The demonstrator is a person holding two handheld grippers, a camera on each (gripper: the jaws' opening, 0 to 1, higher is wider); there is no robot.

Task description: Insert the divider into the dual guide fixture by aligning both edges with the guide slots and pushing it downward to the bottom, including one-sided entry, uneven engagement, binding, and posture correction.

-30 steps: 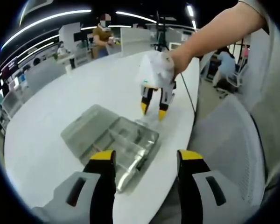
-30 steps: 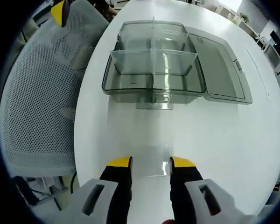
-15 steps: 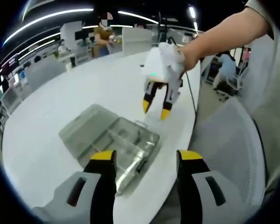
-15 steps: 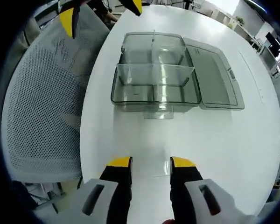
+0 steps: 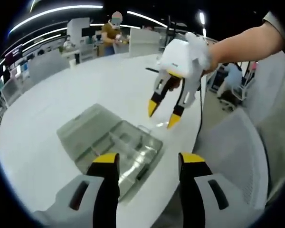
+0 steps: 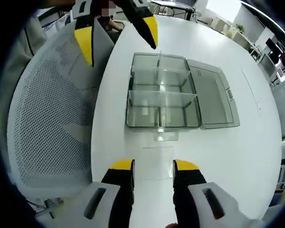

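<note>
Ahead of right gripper (image 6: 153,167), clear dual guide fixture (image 6: 162,97) sat on white table (image 6: 256,142), lid folded open to its right. Clear divider (image 6: 156,154) lay flat on table just beyond jaw tips, between gripper and fixture. Right jaws stood apart, empty. Left gripper (image 5: 143,161) hovered above fixture (image 5: 111,147), jaws wide, empty. Mesh chair (image 6: 52,118) stood left of table.

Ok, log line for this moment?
right gripper: open, raised above table | clear divider: flat on table | compartment box: lid open | left gripper: open
</note>
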